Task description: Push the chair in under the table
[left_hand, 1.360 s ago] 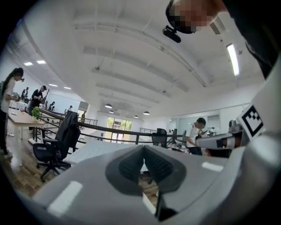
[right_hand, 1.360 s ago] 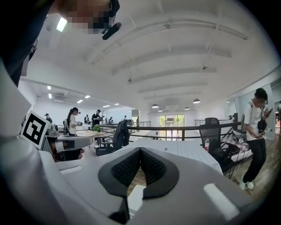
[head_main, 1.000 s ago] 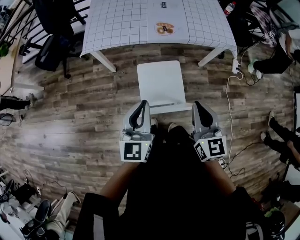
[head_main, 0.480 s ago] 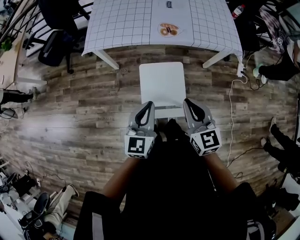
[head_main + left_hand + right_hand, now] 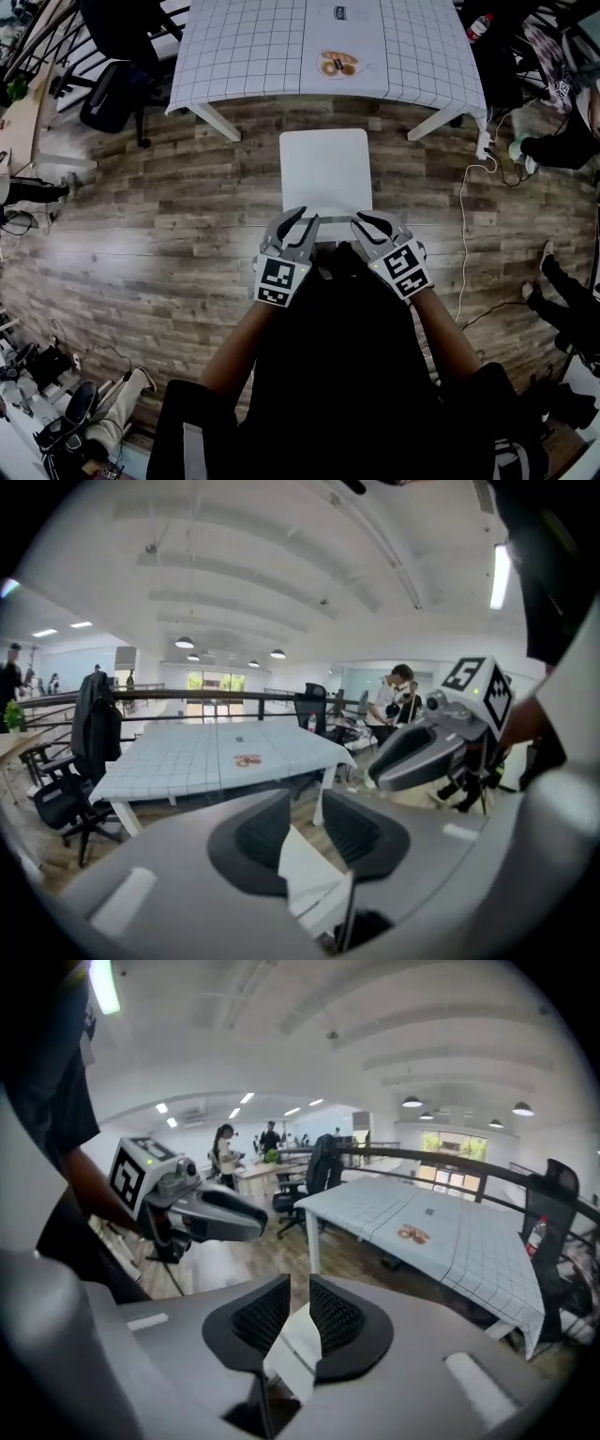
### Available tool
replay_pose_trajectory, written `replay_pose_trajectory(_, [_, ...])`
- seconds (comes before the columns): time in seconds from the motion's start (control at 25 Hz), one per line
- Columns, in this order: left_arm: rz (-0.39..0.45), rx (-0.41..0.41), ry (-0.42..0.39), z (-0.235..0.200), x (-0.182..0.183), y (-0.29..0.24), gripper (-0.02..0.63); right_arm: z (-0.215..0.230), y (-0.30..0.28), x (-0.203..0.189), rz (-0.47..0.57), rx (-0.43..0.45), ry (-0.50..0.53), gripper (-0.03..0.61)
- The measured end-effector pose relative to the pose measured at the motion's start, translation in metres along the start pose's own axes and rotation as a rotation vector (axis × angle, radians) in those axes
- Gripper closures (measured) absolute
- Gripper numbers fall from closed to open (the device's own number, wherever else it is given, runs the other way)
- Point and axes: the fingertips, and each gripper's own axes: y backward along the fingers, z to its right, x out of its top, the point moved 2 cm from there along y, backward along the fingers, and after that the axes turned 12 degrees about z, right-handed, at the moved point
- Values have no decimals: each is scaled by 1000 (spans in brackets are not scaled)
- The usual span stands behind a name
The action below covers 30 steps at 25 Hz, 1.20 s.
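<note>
A white chair stands on the wood floor, its seat just short of the table with the gridded white cloth. Both grippers are down at the near top edge of the chair's backrest. My left gripper is at its left end, jaws opening, the pads apart with white chair showing in the gap. My right gripper is at the right end, jaws also opening, with white chair showing low between its pads. Neither pair of pads presses on anything. Each gripper view shows the other gripper and the table.
A picture of pastries lies on the table. Black office chairs stand at the upper left. A white cable and power strip run along the floor at the right, beside another person's legs. A bottle stands past the table's right corner.
Both grippers have come down and forward to the chair's backrest and tipped downward. Their jaws, shut before, now stand apart.
</note>
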Motion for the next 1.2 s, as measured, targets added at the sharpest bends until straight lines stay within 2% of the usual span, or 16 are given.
replay_pose_trajectory(0.08, [-105, -87, 4, 7, -24, -2, 460, -8, -6, -18, -82, 78, 79, 492])
replay_pose_trajectory(0.16, [-200, -183, 8, 16, -48, -5, 428, -15, -11, -33, -136, 130, 146, 474])
replay_pose_trajectory(0.28, [-294, -247, -14, 21, -76, -7, 410, -20, -17, -51, -176, 176, 177, 460])
replay_pose_trajectory(0.52, [-461, -381, -175, 31, -115, -10, 385, -25, -29, -92, -284, 268, 237, 414])
replay_pose_trajectory(0.72, [-554, -447, -242, 34, -139, -14, 379, -25, -36, -121, -377, 323, 331, 373])
replay_pose_trajectory(0.92, [-651, -521, -278, 42, -160, -21, 371, -30, -49, -143, -443, 380, 381, 373])
replay_pose_trajectory(1.08, [-727, -551, -303, 47, -176, -26, 371, -42, -60, -157, -485, 428, 451, 367])
replay_pose_trajectory(1.2, [-751, -563, -346, 50, -185, -30, 371, -46, -67, -169, -517, 445, 479, 379])
